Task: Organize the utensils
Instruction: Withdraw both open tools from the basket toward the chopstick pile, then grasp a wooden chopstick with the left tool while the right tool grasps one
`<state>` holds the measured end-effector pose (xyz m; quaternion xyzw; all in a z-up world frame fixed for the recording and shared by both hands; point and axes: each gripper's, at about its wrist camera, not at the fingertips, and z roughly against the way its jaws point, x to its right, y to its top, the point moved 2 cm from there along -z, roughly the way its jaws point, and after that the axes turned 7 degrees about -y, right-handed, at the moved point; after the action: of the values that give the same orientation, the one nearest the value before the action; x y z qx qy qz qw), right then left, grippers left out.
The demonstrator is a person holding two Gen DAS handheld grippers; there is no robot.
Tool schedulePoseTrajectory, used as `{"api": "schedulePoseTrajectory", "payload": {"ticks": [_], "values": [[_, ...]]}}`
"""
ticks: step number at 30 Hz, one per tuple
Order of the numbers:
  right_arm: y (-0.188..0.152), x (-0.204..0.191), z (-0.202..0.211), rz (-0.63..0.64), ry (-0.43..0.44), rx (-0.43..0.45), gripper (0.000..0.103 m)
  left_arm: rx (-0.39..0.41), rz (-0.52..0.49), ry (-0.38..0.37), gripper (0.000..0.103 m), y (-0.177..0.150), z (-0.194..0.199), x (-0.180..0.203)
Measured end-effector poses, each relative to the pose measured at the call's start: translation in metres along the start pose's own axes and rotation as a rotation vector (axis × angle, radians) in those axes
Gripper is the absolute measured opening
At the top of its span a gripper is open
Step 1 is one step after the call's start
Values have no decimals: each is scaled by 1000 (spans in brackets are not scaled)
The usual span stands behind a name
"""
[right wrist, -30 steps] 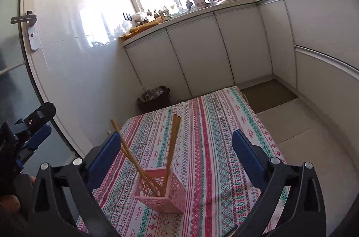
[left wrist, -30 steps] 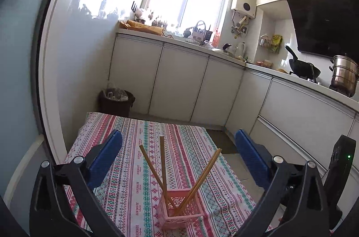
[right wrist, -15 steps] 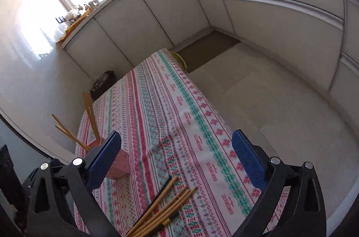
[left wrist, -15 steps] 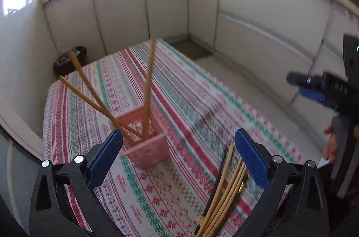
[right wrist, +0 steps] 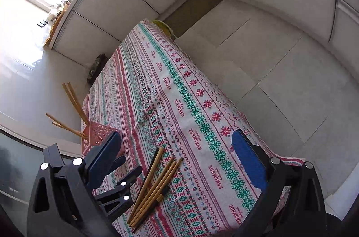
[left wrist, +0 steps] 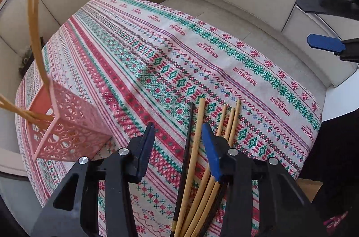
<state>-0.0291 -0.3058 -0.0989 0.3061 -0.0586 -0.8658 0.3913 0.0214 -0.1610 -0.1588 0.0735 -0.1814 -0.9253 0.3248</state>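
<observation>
Your left claw [left wrist: 178, 142] hung over the near end of the loose chopsticks [left wrist: 202, 156] lying in a bundle on the bench, which was covered with a patterned tablecloth [left wrist: 170, 53]. Its jaws had just been closing and stood narrow but not shut: one black chopstick [left wrist: 188, 140] and one pale bamboo one lay in the gap between the blue pads [left wrist: 209, 151], and neither pad pressed on them. The rest of the bamboo sticks ran under and past the right-hand pad.

The pink openwork basket [left wrist: 67, 131] stood on the cloth just left of that claw, with several bamboo chopsticks [left wrist: 36, 35] already leaning out of it.

Your right claw [right wrist: 177, 154] was wide, with nothing between its pads; seen from its own camera it hung above the cloth, and the bundle [right wrist: 154, 185] lay between the pads lower in that view. The left claw [right wrist: 125, 181] showed there beside the sticks' left side, and the basket [right wrist: 98, 133] stood behind it.
</observation>
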Motion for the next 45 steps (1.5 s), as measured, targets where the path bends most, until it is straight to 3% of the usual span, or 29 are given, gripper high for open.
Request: {"api": "schedulePoseTrajectory", "payload": {"ticks": [3, 10, 14, 24, 31, 33, 36, 38, 42, 45], "values": [[2, 6, 1, -8, -17, 14, 96, -31, -49, -57, 35, 4, -12, 11], [5, 13, -4, -28, -2, -21, 96, -69, -104, -105, 34, 10, -31, 19], [6, 14, -6, -35, 6, -36, 96, -86, -119, -150, 26, 12, -35, 21], [6, 17, -8, -41, -4, -47, 96, -117, -57, -205, 25, 21, -48, 3], [3, 18, -14, -61, -5, -67, 96, -147, 37, -306, 22, 15, -43, -25], [1, 15, -17, -55, -6, -77, 96, -147, 28, -281, 17, 16, -39, -25], [-2, 10, -21, -43, -16, -87, 96, -164, -68, -156, 16, 19, -33, -6], [-2, 9, -24, -41, -39, -87, 96, -157, -62, -133, 7, 23, -30, 1], [-7, 5, -32, -47, -54, -119, 96, -85, 15, -71, 7, 20, -17, 0], [-16, -7, -40, -12, -72, -151, 95, 41, 64, -53, 6, 14, 20, -9]]}}
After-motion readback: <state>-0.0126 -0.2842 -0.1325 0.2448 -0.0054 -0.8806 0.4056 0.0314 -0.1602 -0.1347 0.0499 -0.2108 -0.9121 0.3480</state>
